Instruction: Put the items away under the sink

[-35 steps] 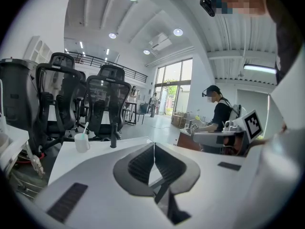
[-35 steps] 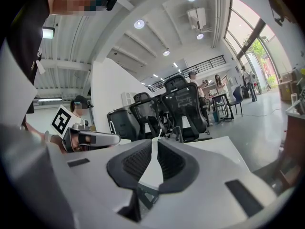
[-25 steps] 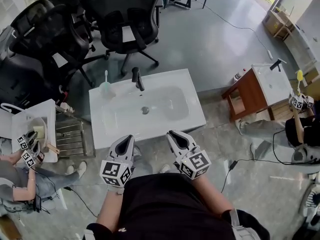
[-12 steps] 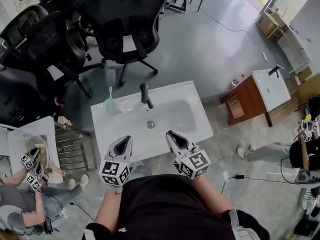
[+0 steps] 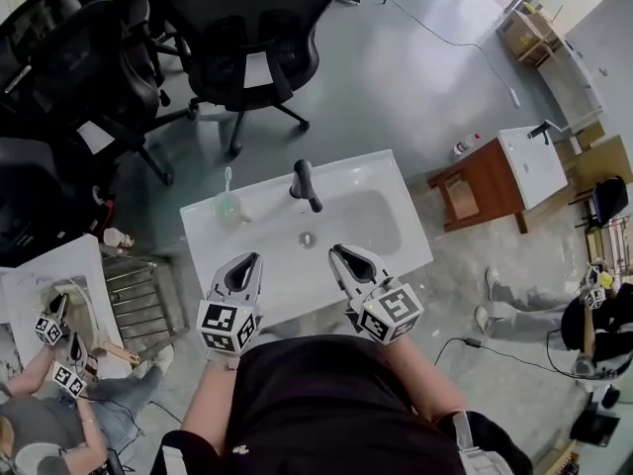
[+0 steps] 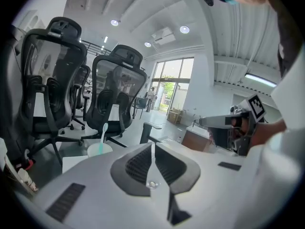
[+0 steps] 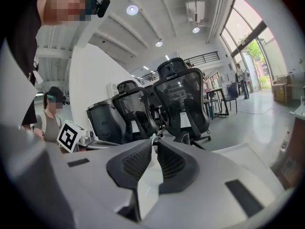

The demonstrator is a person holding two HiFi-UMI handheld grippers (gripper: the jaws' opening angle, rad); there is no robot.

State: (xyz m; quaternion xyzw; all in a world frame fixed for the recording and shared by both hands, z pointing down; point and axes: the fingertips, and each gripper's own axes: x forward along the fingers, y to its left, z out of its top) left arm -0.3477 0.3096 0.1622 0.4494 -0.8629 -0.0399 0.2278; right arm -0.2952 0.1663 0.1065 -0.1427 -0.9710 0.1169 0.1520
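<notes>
Cup [image 5: 226,209] w/ toothbrush [image 5: 227,178] is the item to stow, & neither claw has it. Left gripper [image 6: 152,146]: jaws pressed together, nothing btw the pads. Right gripper [image 7: 154,141]: jaws all but together, only a sliver of gap, nothing in it. Both are held side by side, pointing fwd & a bit down over the front strip of the sink [image 5: 401,191], one either side of the drain [image 5: 308,238].

Outward: cup stands upright on the back-left corner of the sink top w/ the brush sticking up out of it, well apart from both grippers. Faucet [image 5: 305,184] is at back centre. Office chairs [image 5: 247,38] stand beyond, and a wire rack [image 5: 148,295] sits just left of the unit.

Change vs. a sec ago: gripper tips were short of the sink's front edge, and now they overlap it. The sink also sits closer in the head view, so the person has stepped up to it. Jaws same, closed throughout. So prob. approach stage only, nothing picked yet. Next move needs the left jaws to open before reaching across to the cup. Space under the sink isn't visible in any view, so can't say if a door must be opened first.
</notes>
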